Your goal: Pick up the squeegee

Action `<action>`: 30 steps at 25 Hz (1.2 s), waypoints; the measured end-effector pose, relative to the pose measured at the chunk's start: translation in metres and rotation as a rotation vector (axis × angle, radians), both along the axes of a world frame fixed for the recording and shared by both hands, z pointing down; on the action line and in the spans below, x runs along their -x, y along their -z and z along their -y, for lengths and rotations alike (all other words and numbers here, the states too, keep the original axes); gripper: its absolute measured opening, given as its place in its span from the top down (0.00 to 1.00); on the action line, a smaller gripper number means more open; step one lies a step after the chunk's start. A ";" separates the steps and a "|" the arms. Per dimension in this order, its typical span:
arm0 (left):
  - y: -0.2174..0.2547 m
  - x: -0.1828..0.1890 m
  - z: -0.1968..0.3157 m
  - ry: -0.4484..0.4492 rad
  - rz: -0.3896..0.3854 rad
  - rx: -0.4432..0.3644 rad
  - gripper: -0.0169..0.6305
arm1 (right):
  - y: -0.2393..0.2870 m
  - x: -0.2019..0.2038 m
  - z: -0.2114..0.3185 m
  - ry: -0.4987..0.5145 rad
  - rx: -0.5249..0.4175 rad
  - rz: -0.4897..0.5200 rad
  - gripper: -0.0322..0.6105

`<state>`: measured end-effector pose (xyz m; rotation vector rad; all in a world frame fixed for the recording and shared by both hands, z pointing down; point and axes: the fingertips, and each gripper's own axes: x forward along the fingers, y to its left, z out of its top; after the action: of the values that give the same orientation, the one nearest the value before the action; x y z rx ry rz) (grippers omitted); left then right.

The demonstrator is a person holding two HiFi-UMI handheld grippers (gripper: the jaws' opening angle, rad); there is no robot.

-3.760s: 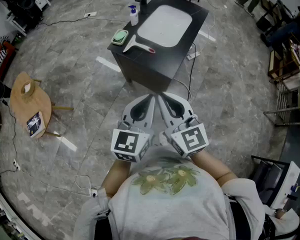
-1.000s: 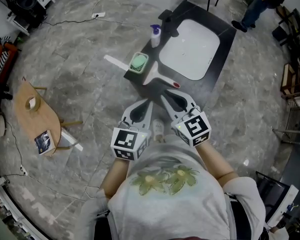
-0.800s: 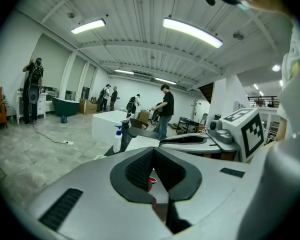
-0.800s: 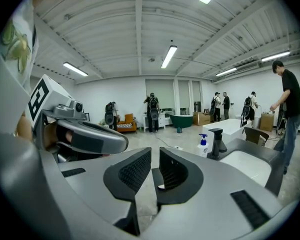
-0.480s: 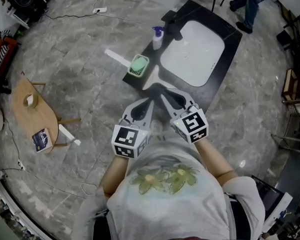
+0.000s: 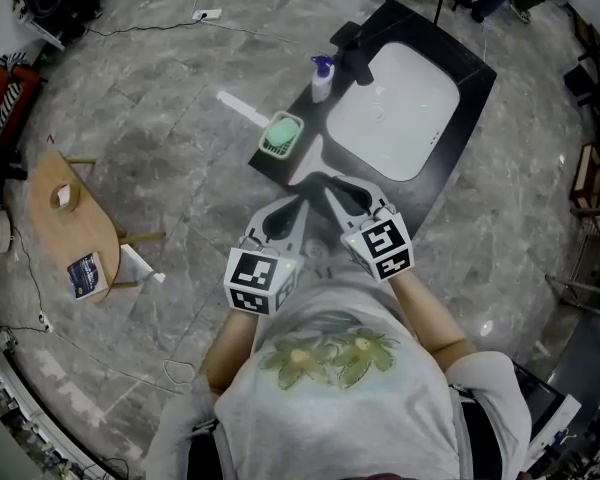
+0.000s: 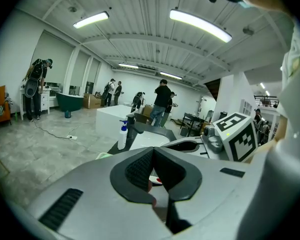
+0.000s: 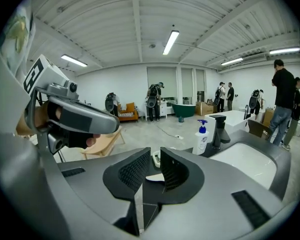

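The squeegee (image 6: 305, 162) lies on the near left part of a black counter (image 6: 472, 80). Only its white head shows in the head view, as my grippers hide the handle. My left gripper (image 6: 302, 201) hovers just short of the counter's near edge with its jaws touching and nothing in them. A bit of the squeegee's red and white handle (image 7: 157, 180) shows through its jaws. My right gripper (image 6: 326, 182) is over the squeegee, its jaws a narrow gap apart and empty. The white squeegee (image 8: 155, 177) shows through that gap.
A green sponge holder (image 6: 280, 135) sits left of the squeegee, with a soap bottle (image 6: 322, 78) and black faucet (image 6: 352, 56) behind. A white sink (image 6: 395, 98) fills the counter's middle. A wooden stool (image 6: 70, 223) stands far left. People stand across the room.
The counter has come nearer, and both grippers now reach its near edge. The squeegee's handle has slipped out of sight under the right gripper. Both grippers stay side by side.
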<state>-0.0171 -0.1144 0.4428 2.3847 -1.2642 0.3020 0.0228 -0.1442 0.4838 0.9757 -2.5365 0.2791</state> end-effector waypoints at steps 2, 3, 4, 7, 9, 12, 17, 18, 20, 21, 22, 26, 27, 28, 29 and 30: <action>-0.001 0.000 0.004 0.004 0.001 0.004 0.96 | -0.008 -0.001 0.004 0.006 0.020 -0.008 0.86; -0.002 0.000 0.005 0.007 0.002 0.005 0.96 | -0.012 -0.001 0.005 0.008 0.031 -0.012 0.82; -0.003 0.000 0.007 0.009 0.004 0.007 0.96 | -0.016 -0.001 0.007 0.011 0.040 -0.017 0.81; -0.007 0.002 0.008 0.017 0.007 0.014 0.96 | -0.028 0.000 0.009 0.020 0.048 -0.043 0.80; -0.009 0.004 0.009 0.021 0.012 0.021 0.96 | -0.036 -0.001 0.011 0.025 0.054 -0.059 0.79; -0.012 0.006 0.011 0.026 0.015 0.027 0.96 | -0.049 0.000 0.014 0.039 0.068 -0.086 0.78; -0.013 0.010 0.016 0.033 0.022 0.033 0.96 | -0.067 0.005 0.018 0.077 0.088 -0.134 0.75; -0.012 0.011 0.017 0.034 0.023 0.033 0.96 | -0.070 0.006 0.019 0.083 0.089 -0.140 0.75; -0.013 0.012 0.019 0.037 0.025 0.035 0.96 | -0.076 0.007 0.023 0.097 0.088 -0.151 0.75; -0.013 0.013 0.019 0.039 0.026 0.037 0.96 | -0.079 0.008 0.025 0.104 0.085 -0.160 0.75; -0.014 0.014 0.020 0.042 0.027 0.038 0.96 | -0.083 0.009 0.027 0.111 0.083 -0.172 0.75; -0.017 0.019 0.022 0.053 0.031 0.042 0.96 | -0.100 0.008 0.034 0.124 0.093 -0.210 0.75; -0.018 0.020 0.023 0.056 0.031 0.045 0.96 | -0.104 0.008 0.036 0.123 0.096 -0.221 0.75; -0.019 0.022 0.023 0.058 0.030 0.049 0.96 | -0.107 0.007 0.037 0.123 0.102 -0.232 0.75; -0.020 0.023 0.024 0.059 0.029 0.055 0.96 | -0.111 0.007 0.038 0.124 0.110 -0.242 0.75; -0.021 0.023 0.024 0.059 0.029 0.061 0.96 | -0.114 0.007 0.038 0.128 0.117 -0.247 0.75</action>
<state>-0.0404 -0.1388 0.4640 2.2947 -1.3169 0.3527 0.0158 -0.1827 0.5981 0.7506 -2.3169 0.2494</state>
